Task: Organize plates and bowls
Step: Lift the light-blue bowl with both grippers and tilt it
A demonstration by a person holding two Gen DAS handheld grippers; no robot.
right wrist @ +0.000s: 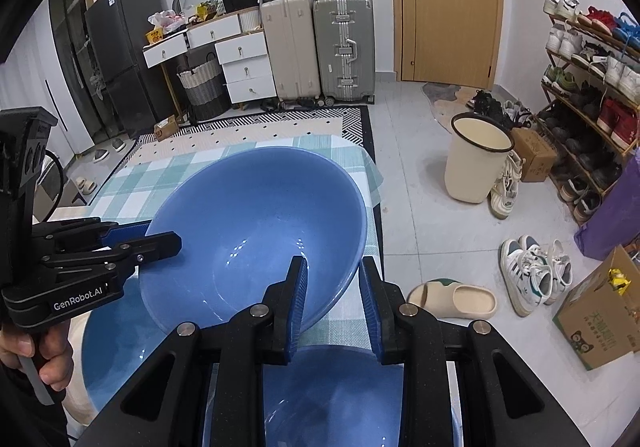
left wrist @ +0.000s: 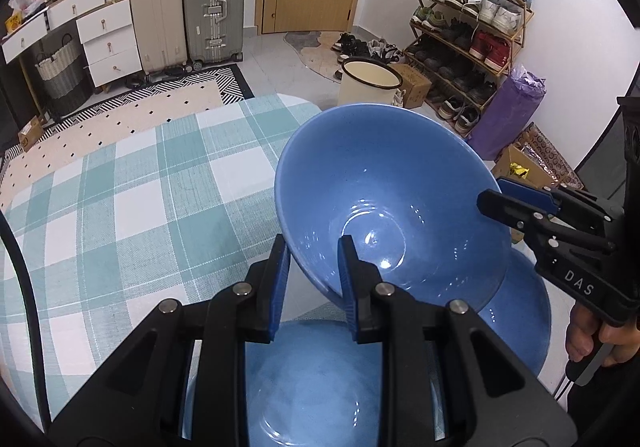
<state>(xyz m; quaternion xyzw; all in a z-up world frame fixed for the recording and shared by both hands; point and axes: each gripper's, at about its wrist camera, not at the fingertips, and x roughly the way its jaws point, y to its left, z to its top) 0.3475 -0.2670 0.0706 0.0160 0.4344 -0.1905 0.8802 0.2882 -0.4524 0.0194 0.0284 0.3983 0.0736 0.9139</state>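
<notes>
A large blue bowl (left wrist: 384, 191) is held tilted above the checked table; it also shows in the right wrist view (right wrist: 256, 223). My left gripper (left wrist: 314, 279) straddles its near rim, one finger inside and one outside, with a gap visible. My right gripper (right wrist: 334, 303) straddles the opposite rim the same way, and it shows from the side in the left wrist view (left wrist: 516, 203). The left gripper shows from the side in the right wrist view (right wrist: 152, 239). A second blue bowl (left wrist: 320, 387) sits under my left gripper. A third blue bowl (left wrist: 520, 311) lies under the held one.
The table carries a teal-and-white checked cloth (left wrist: 132, 207). Beyond its edge are a cream bin (right wrist: 476, 159), a shoe rack (right wrist: 592, 87), suitcases (right wrist: 320, 47), a cardboard box (right wrist: 600, 319) and loose shoes (right wrist: 532, 275) on the tiled floor.
</notes>
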